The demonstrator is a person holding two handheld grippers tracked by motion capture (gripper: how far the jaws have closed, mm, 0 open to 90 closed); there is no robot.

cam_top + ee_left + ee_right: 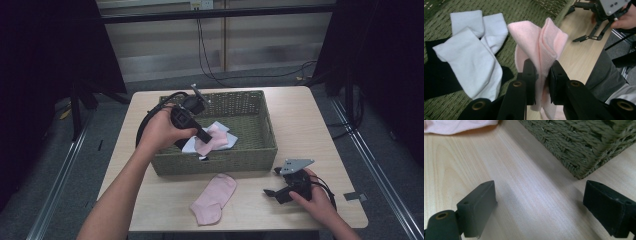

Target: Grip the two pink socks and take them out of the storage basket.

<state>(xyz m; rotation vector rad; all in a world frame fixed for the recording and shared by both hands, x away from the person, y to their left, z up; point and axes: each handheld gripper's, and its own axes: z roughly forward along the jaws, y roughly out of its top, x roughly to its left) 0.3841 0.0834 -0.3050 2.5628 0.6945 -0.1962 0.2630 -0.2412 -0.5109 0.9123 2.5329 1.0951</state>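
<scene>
Left gripper [204,136]: held over the green woven basket [260,155]; its fingers [530,75] are clenched on a pink sock [541,47]. In the left gripper view the sock is folded, pinched between the two fingers, and rises beyond their tips. It hangs above the basket floor, near the front wall.

White socks [471,57]: two, lying on the basket floor to the left of the fingers in the left gripper view, overlapping each other. One rests partly on a black cloth [436,80], which lies flat under it, farther left of the fingers.

Second pink sock [214,197]: lies flat on the desk [310,125], outside the basket and just in front of its front wall, between the two grippers in the high view. In the right gripper view its edge [456,126] sits well beyond the left finger, at the top of the frame.

Right gripper [272,182]: held low over the desk near the front right corner of the basket, the hand [320,200] around it. Its fingers [477,207] are released, spread wide, with bare desk between them. The basket corner [584,157] stands ahead of the right finger, apart from it.
</scene>
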